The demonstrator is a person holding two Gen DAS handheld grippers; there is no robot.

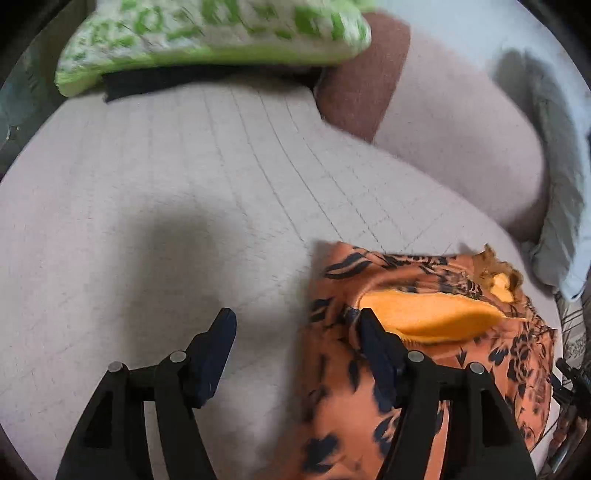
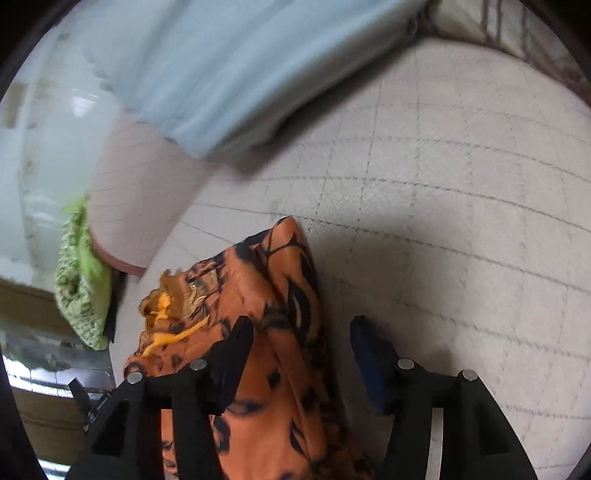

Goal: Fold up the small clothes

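The left tool [image 1: 297, 317] stands open and holds nothing; one finger overlaps the orange garment [image 1: 424, 354], which lies bunched on the bed [image 1: 184, 184]. The right tool [image 2: 301, 328] gapes too, cloth between its fingers, ungripped. Closing here may pinch several layers, spoiling the fold. Farther off, a green cloth [image 1: 207, 33] could get dragged.

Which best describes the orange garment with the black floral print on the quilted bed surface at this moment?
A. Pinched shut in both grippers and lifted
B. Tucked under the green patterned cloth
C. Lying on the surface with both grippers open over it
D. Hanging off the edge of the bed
C: the orange garment with the black floral print lies flat on the quilted surface, and the left gripper and right gripper both stand open.
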